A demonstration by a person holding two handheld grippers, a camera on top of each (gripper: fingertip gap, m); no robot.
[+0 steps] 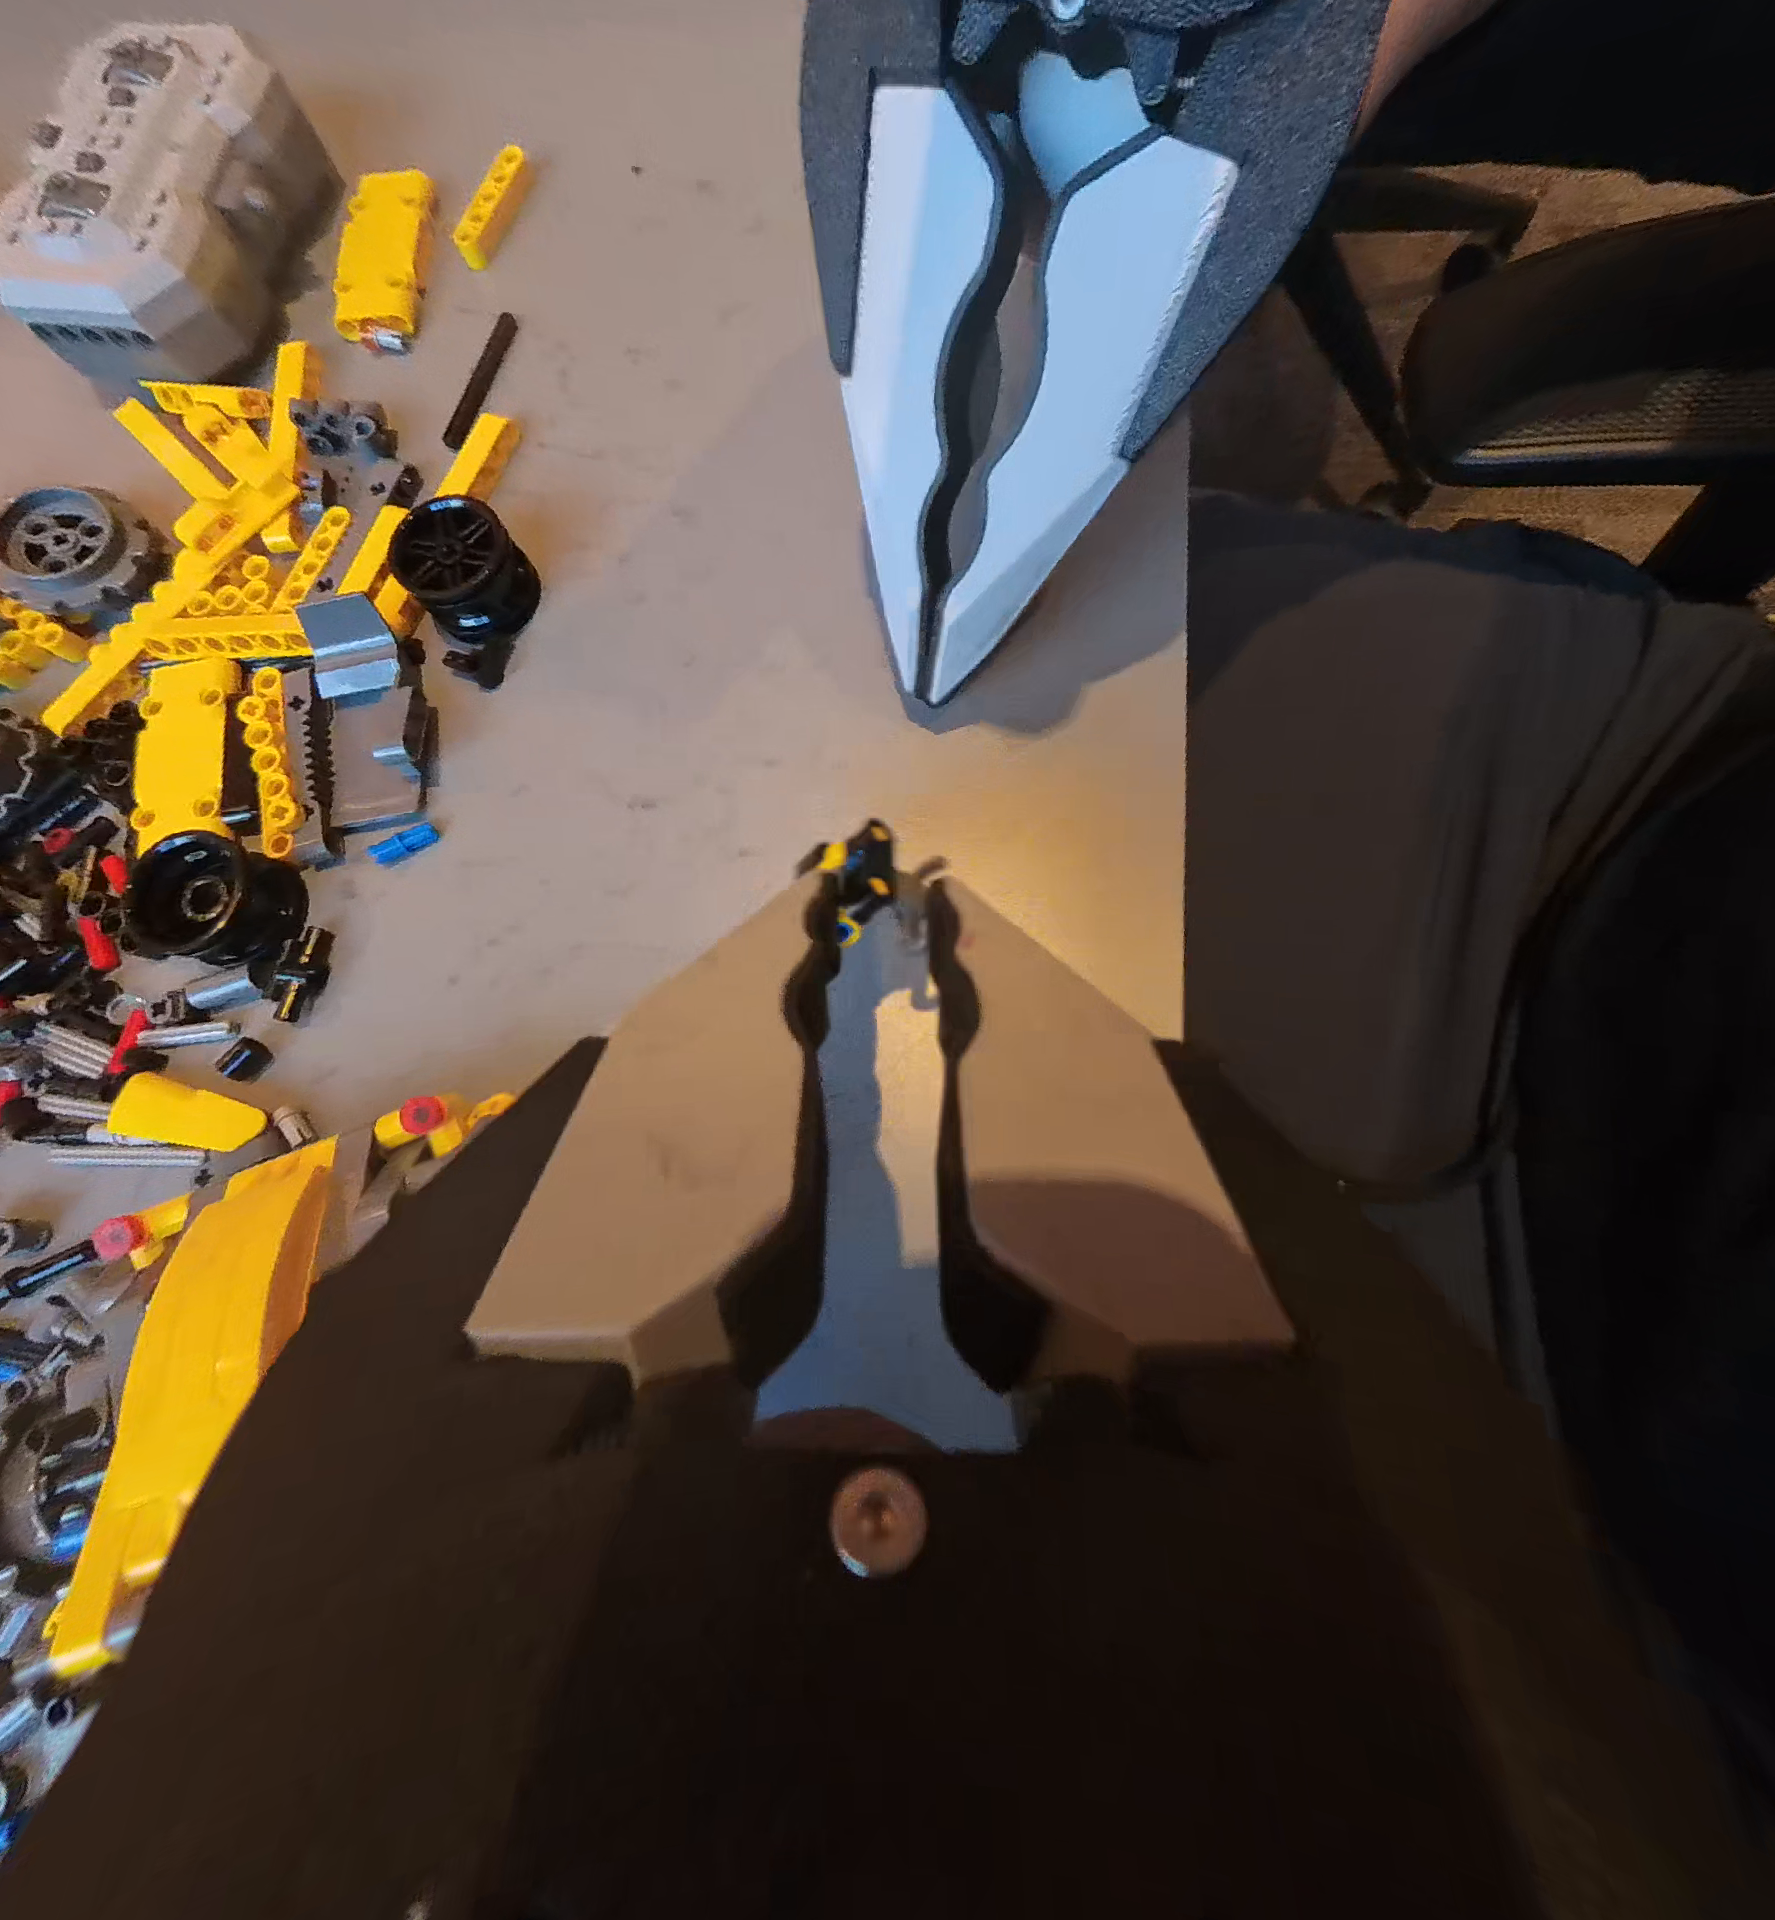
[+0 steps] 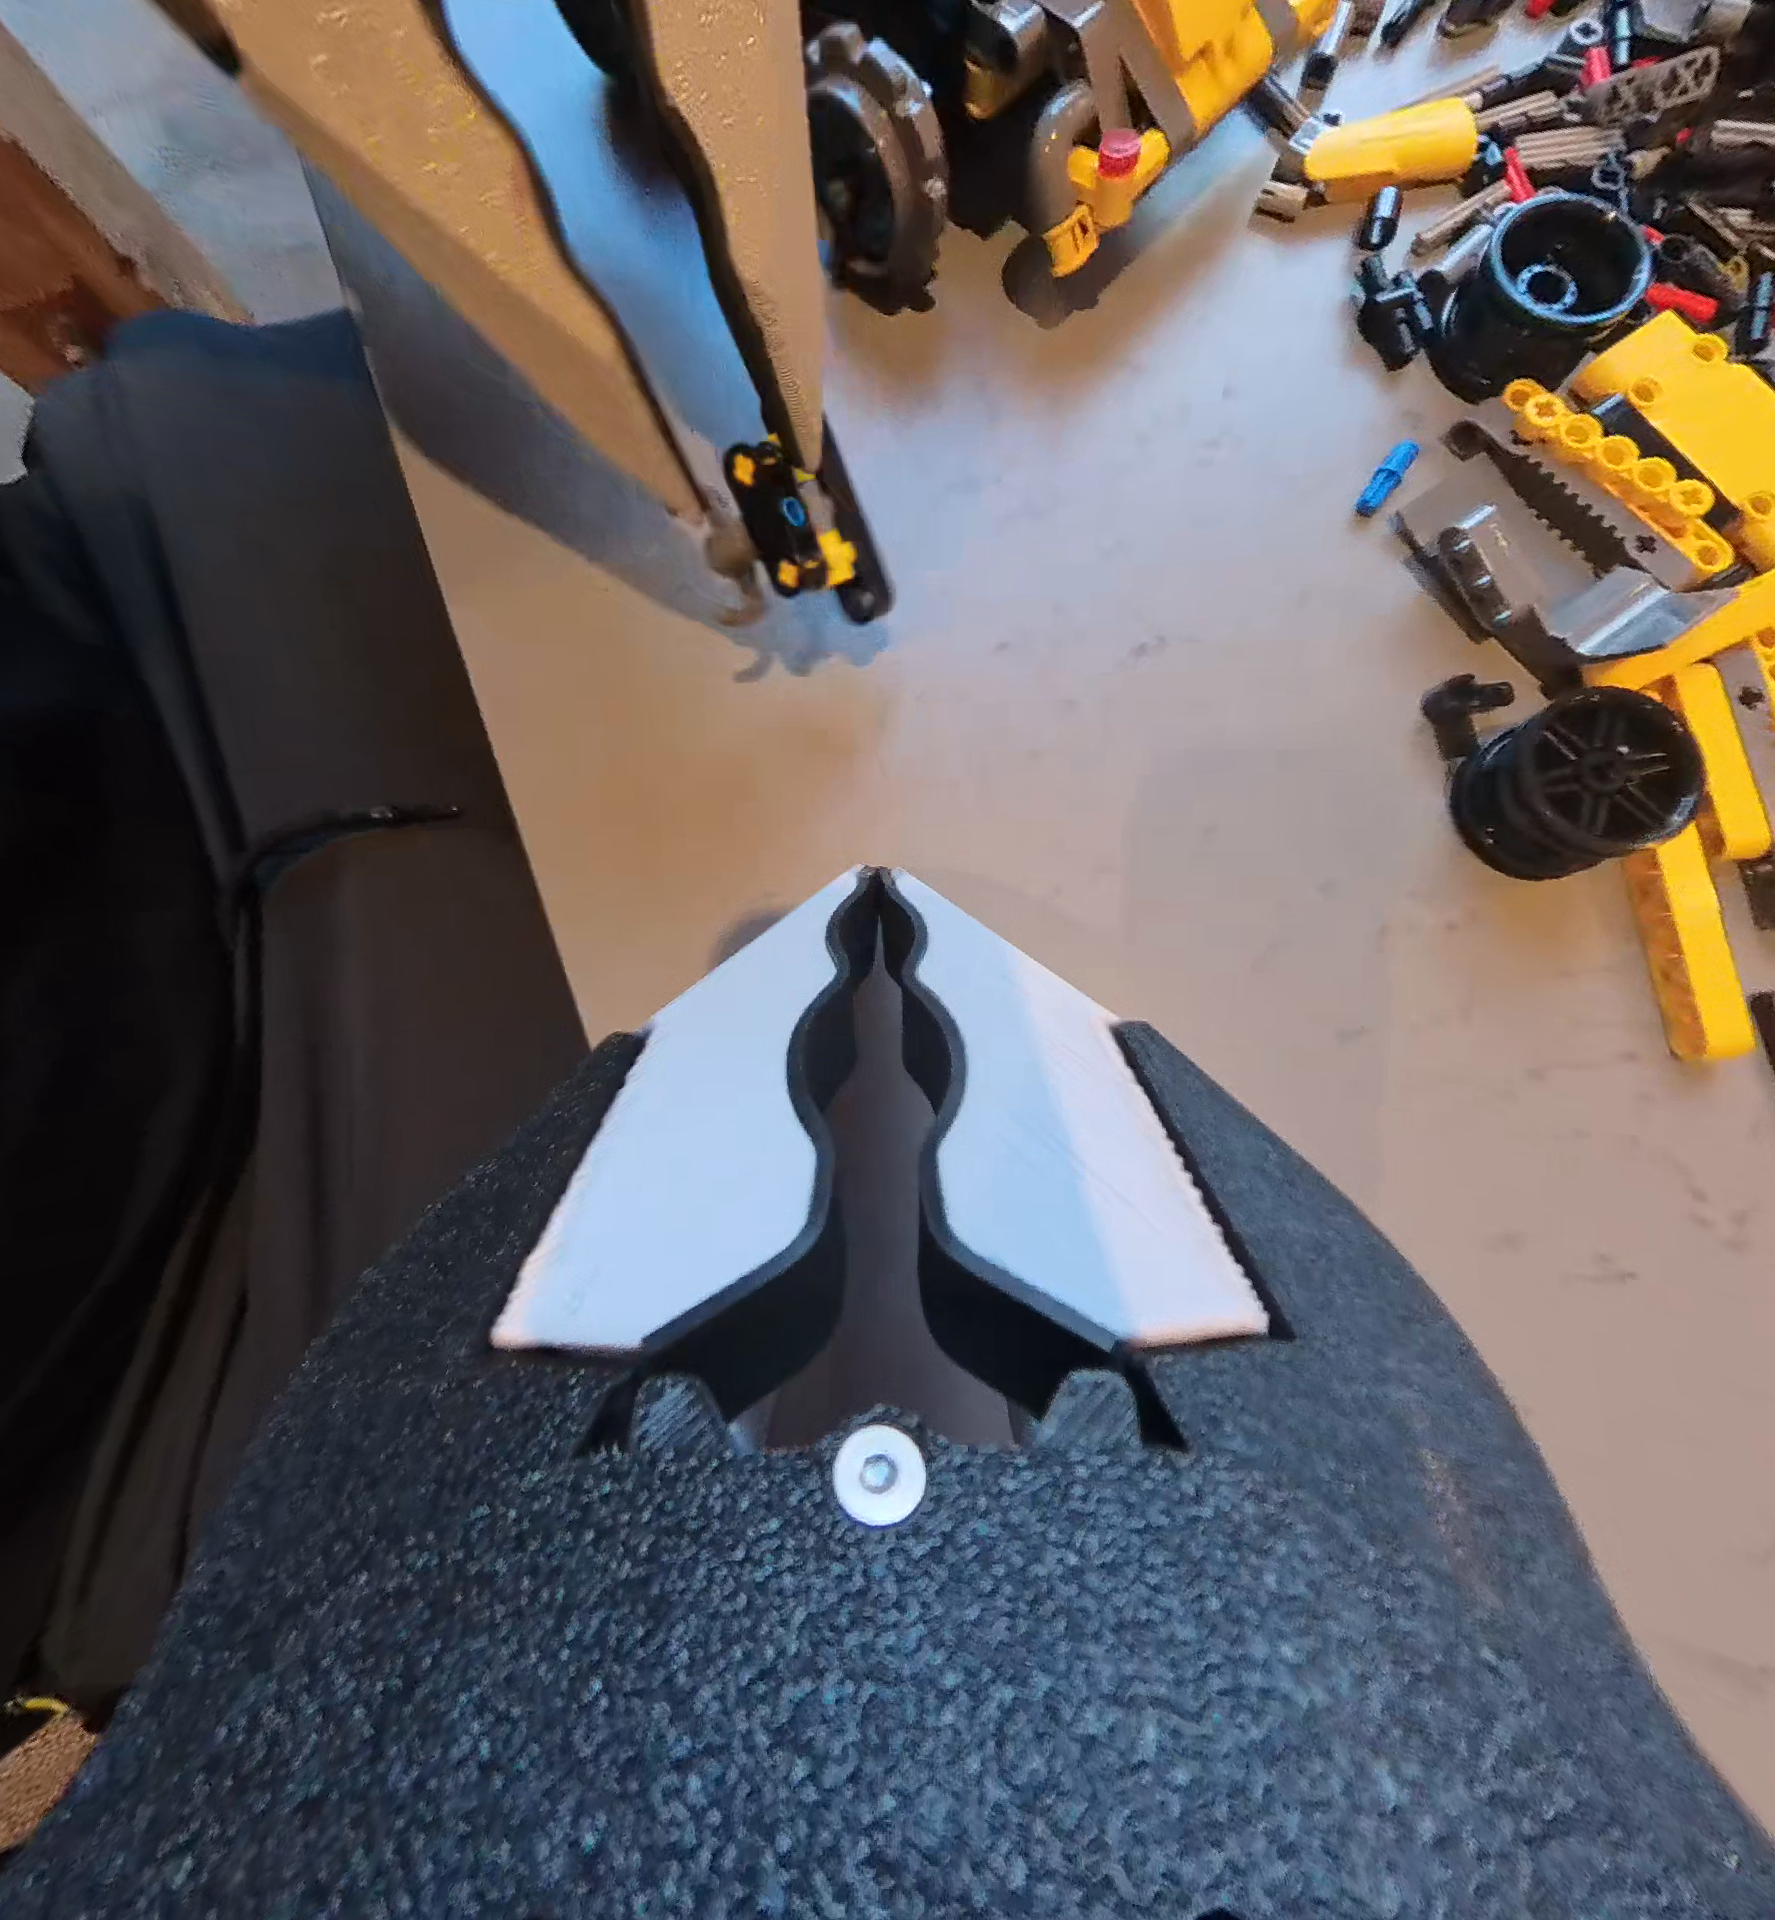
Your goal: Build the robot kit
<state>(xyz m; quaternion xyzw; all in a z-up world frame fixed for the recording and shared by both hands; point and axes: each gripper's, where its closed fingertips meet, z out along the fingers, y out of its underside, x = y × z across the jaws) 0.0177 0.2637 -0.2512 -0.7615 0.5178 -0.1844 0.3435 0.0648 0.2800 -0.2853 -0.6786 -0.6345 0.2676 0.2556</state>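
Observation:
My left gripper is closed on a small black piece with yellow pins and a blue hole, and holds it at its fingertips just above the tan table. A small grey stub sits between the piece and the right-hand finger. The right wrist view shows the same piece between the left gripper's tan fingers, with a shadow on the table beneath it. My right gripper is shut, its white fingertips meet and nothing shows between them. It also shows in the left wrist view, pointing at the left gripper from across the table.
A pile of yellow, black and grey building parts lies to the left, with black wheels, a blue pin and a grey block. The table edge runs close on the right, with a person's dark trousers and a chair beyond. My right fingertips sit around 7 centimeters from my left ones.

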